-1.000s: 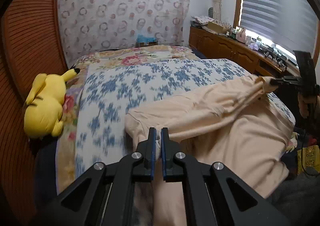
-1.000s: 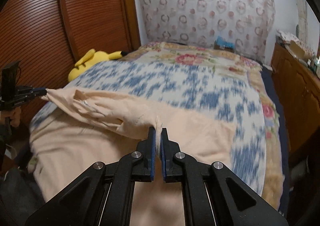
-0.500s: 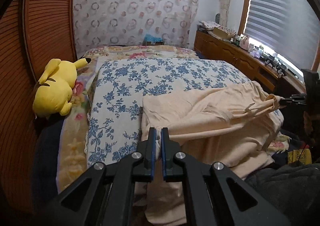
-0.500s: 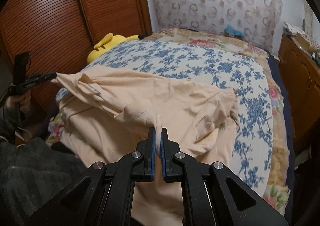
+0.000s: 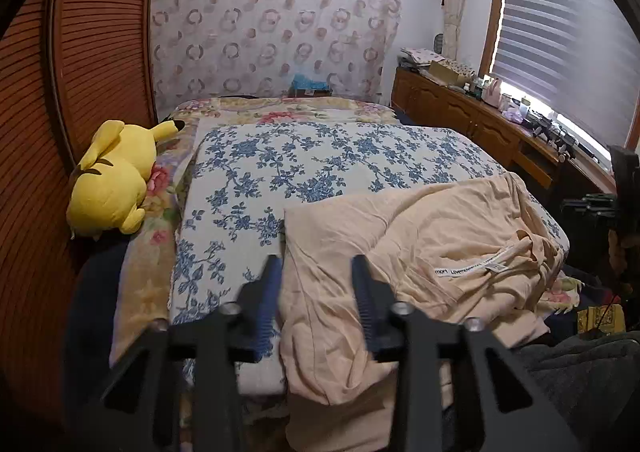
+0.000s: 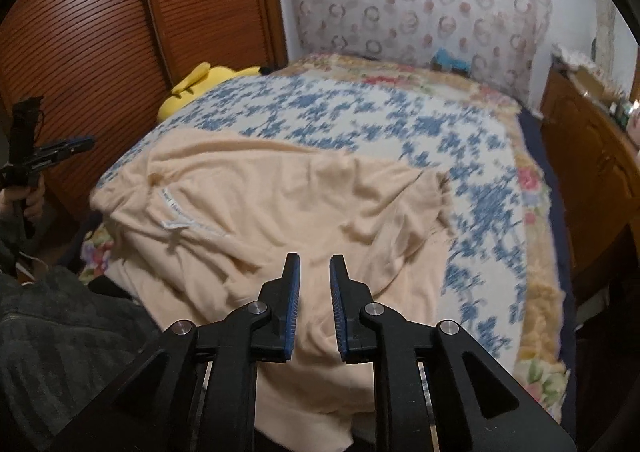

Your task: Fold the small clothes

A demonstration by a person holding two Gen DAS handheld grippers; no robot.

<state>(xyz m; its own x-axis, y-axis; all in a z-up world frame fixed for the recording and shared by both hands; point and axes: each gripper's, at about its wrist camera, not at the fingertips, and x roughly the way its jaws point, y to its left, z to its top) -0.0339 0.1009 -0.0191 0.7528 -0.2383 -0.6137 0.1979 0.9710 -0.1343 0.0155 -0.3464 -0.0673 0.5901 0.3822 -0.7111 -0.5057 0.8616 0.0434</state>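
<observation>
A peach-coloured garment [image 5: 420, 236] lies rumpled on the near end of the bed, with a white care label [image 5: 472, 268] showing. It also shows in the right wrist view [image 6: 288, 208]. My left gripper [image 5: 316, 264] is open and empty, its jaws spread over the garment's left edge. My right gripper [image 6: 314, 266] is open and empty, just above the garment's near part. Each gripper shows small in the other's view: the right one [image 5: 588, 204] and the left one [image 6: 60, 148].
The bed has a blue-flowered white cover [image 5: 320, 156]. A yellow plush toy [image 5: 112, 180] lies at its left edge by the wooden slatted doors [image 5: 80, 52]. A wooden cabinet [image 5: 472, 120] with clutter runs along the right under the window.
Both grippers have opened and let go of the garment. It has dropped from being held stretched in the air and now lies on the bed.
</observation>
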